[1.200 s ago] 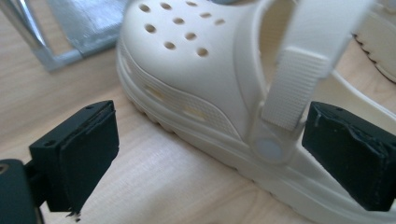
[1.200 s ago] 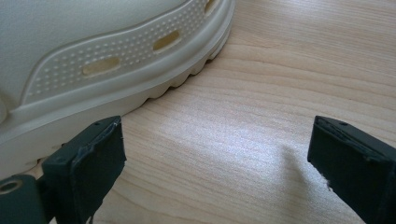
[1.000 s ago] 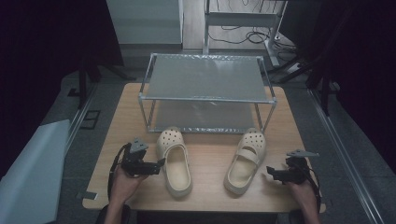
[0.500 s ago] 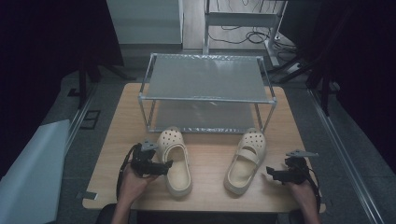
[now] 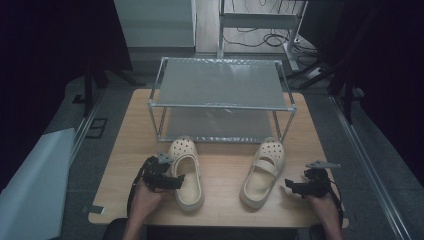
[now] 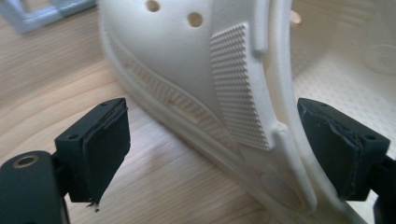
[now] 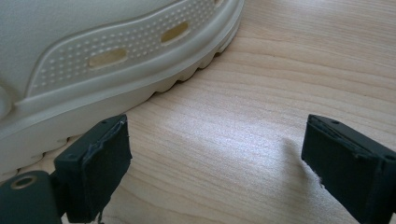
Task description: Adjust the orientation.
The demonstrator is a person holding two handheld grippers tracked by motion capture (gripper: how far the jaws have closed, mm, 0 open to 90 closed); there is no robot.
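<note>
Two cream clogs lie on the wooden table (image 5: 225,202), toes toward a metal rack. My left gripper (image 5: 176,181) is at the left clog (image 5: 189,172), level with its heel opening. In the left gripper view that clog's side wall (image 6: 233,79) stands between the pads (image 6: 105,144). One pad is outside over bare wood and the other inside the shoe, and neither presses. The jaws have just been closing a little around the wall. My right gripper (image 5: 290,186) stays open just right of the right clog (image 5: 263,172), whose ridged sole edge (image 7: 107,60) shows beside its left jaw.
A two-level metal rack (image 5: 220,106) with mesh shelves stands at the back of the table, just beyond the clogs' toes. Bare wood (image 7: 280,74) lies between the shoes and along the front edge. A pale sheet (image 5: 30,185) lies on the floor at the left.
My left gripper has moved right and slightly down, from beside the left clog to straddling its side wall. The right gripper and both clogs have stayed in place.
</note>
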